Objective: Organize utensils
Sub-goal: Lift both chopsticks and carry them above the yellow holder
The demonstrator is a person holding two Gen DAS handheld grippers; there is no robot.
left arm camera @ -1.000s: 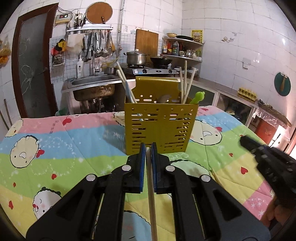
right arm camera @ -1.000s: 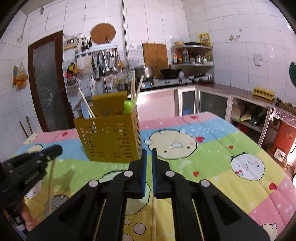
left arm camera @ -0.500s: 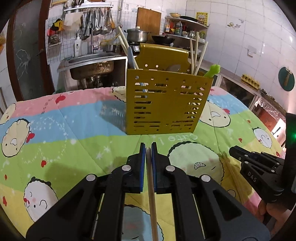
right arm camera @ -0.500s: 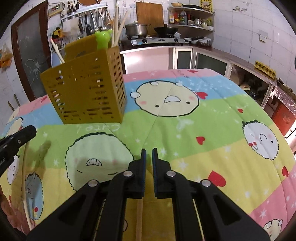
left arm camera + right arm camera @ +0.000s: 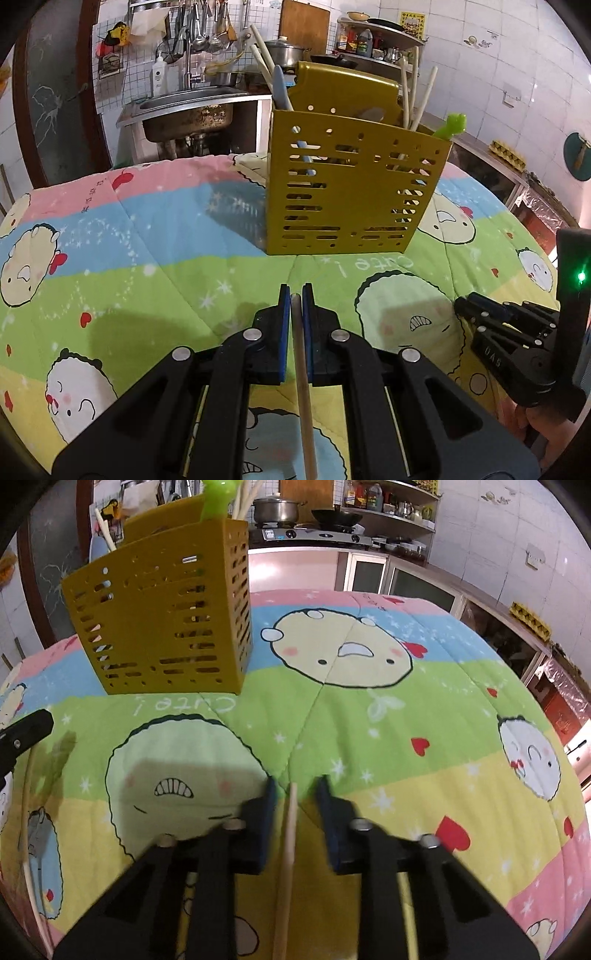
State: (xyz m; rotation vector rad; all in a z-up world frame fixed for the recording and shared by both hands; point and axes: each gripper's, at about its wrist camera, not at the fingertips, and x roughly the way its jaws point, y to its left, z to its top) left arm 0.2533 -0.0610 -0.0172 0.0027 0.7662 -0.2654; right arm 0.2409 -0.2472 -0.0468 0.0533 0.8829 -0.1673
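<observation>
L gripper (image 5: 296,295) is clamped on a wooden chopstick (image 5: 304,387), tip fwd, prob. so it can drop into the yellow utensil holder (image 5: 347,192) standing at the far side of the quilt (image 5: 147,236). R gripper (image 5: 294,788) has its fingers parted w/ a 2nd chopstick (image 5: 286,867) lying loose between them on the near quilt, likely just let go or about to be grabbed.

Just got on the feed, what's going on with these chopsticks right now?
A person works both grippers over the cartoon quilt. The left gripper is shut on one wooden chopstick. The right gripper is open, with another chopstick lying loose between its fingers. The yellow utensil holder ahead already holds several utensils.
</observation>
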